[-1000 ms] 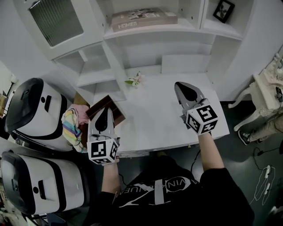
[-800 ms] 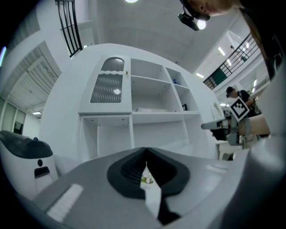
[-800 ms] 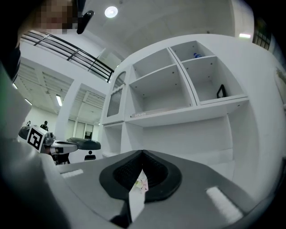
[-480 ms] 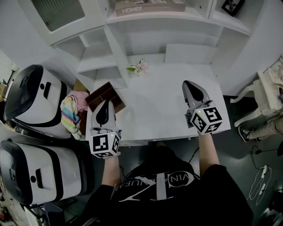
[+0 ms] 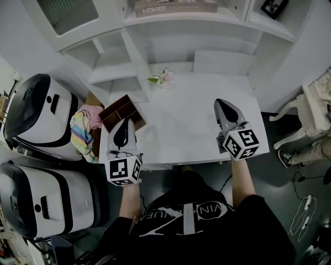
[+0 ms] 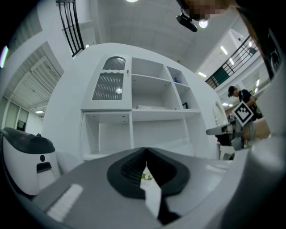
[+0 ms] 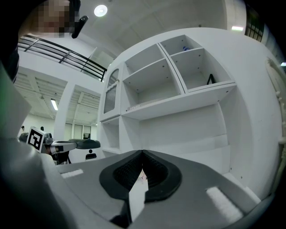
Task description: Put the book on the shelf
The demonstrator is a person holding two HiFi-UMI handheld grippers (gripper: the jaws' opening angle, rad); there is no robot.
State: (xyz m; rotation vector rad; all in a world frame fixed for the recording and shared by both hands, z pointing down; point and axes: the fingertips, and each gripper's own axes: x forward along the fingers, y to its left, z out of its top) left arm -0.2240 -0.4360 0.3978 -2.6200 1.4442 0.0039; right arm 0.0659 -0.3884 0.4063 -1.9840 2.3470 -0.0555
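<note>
The book [image 5: 176,6], a flat tan volume with "HOMES" on its cover, lies on the upper shelf at the top edge of the head view. My left gripper [image 5: 125,120] hovers over the front left corner of the white desk [image 5: 191,129], shut with nothing in it. My right gripper [image 5: 220,102] is over the desk's right side, also shut and empty. In the left gripper view the jaws [image 6: 145,150] meet at their tips and point at the white shelf unit [image 6: 134,112]. The right gripper view shows its jaws [image 7: 142,152] closed the same way, facing the shelves.
A small flower sprig [image 5: 161,78] lies at the back of the desk. A brown divided wooden box [image 5: 120,111] and a striped cloth [image 5: 83,132] sit off the desk's left edge. Two white-and-black machines [image 5: 36,116] [image 5: 46,202] stand at left, a picture frame [image 5: 271,6] on the upper right shelf.
The head view has tipped slightly, so the shelf sits higher in frame. Both grippers stay shut and have drifted a little towards the desk's front edge.
</note>
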